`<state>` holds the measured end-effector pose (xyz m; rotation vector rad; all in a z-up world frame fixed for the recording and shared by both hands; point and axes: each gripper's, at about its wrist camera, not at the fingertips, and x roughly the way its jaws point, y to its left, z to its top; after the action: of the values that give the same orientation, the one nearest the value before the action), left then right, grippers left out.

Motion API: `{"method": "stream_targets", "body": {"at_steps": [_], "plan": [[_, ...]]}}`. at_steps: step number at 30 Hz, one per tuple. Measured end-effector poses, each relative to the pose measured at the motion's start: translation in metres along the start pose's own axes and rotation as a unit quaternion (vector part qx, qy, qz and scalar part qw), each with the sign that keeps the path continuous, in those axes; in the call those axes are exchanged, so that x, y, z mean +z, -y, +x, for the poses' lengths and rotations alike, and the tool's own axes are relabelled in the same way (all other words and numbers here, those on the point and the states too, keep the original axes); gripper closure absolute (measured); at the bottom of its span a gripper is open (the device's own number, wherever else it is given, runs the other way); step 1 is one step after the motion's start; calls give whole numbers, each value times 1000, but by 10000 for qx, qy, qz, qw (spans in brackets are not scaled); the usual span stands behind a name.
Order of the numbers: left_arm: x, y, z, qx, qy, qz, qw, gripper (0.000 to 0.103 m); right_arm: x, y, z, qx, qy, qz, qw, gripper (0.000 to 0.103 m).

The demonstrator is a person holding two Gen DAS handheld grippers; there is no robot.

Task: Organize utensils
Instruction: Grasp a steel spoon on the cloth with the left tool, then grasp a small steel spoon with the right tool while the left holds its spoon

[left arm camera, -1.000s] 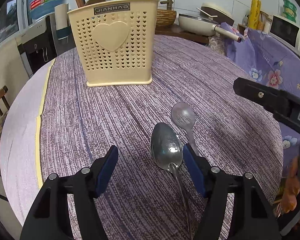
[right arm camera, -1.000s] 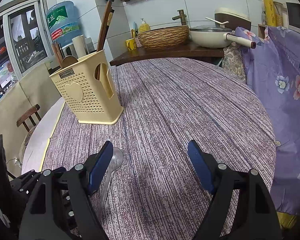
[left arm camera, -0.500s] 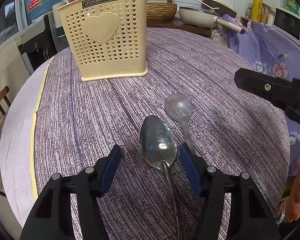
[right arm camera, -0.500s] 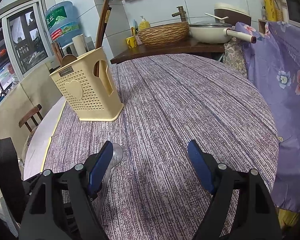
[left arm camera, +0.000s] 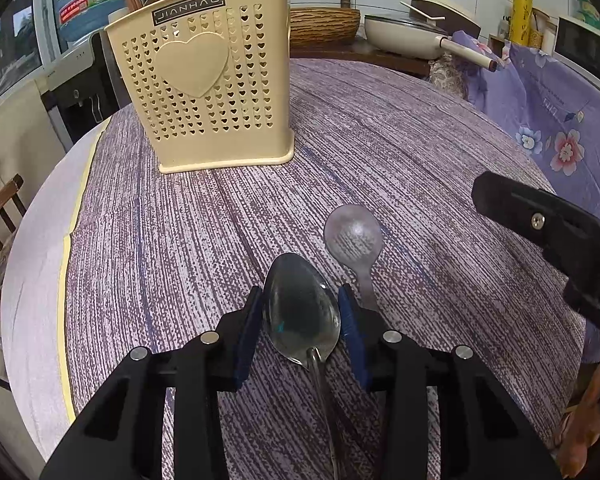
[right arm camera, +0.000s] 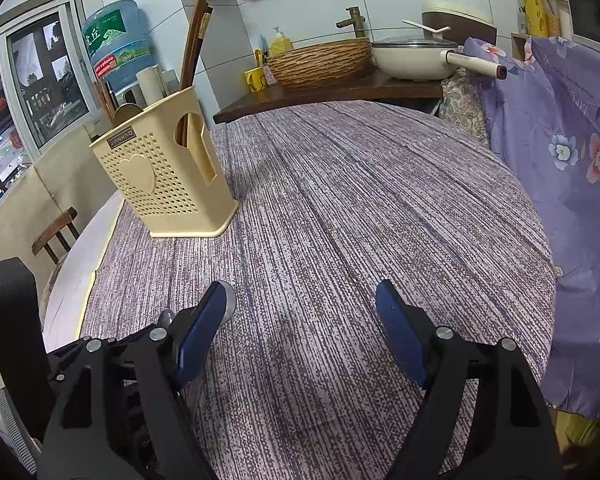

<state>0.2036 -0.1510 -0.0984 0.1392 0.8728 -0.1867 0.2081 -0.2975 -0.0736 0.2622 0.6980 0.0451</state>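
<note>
A large metal spoon lies on the purple striped tablecloth, bowl pointing away from me. My left gripper is closing on that bowl, and its blue pads touch the bowl's two edges. A smaller, duller spoon lies just to the right, its handle running under the right finger. The cream perforated utensil holder stands upright beyond, with chopsticks and a wooden spoon in it. My right gripper hovers open over bare cloth. The small spoon's bowl peeks out behind its left finger.
A wooden side counter behind the table carries a woven basket, a yellow mug and a white pan. Purple floral fabric hangs along the right edge. A wooden chair stands at the left. A water bottle is near the window.
The left gripper's jaws have narrowed from wide apart to touching the large spoon's bowl, and the gripper has crept forward over it. The right gripper has kept still.
</note>
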Motion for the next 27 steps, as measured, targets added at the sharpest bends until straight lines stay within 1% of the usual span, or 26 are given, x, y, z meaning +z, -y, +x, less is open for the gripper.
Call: {"method": "stream_targets", "body": {"at_steps": [6, 11, 16, 19, 23, 26, 27], "plan": [[-2, -6, -1, -53, 10, 24, 10000, 65, -2, -3, 5, 20, -108, -46, 9999, 26], [-4, -29, -2, -7, -20, -63, 10000, 65, -4, -13, 11, 40, -249, -184, 9995, 26], [-8, -64, -4, 136, -45, -287, 9995, 65, -9, -35, 25, 148, -575, -425, 9973, 26], [-10, -81, -5, 180, -55, -483, 9987, 65, -12, -56, 38, 159, -794, -741, 9940, 26], [-11, -89, -6, 209, -39, -577, 9981, 65, -16, -74, 50, 171, -953, -947, 9908, 26], [-11, -89, -6, 197, -23, -561, 9982, 65, -19, -85, 62, 47, -1068, -1118, 9880, 29], [-11, -89, -6, 193, -17, -559, 9983, 65, -20, -87, 66, 3, -1110, -1145, 9872, 32]]}}
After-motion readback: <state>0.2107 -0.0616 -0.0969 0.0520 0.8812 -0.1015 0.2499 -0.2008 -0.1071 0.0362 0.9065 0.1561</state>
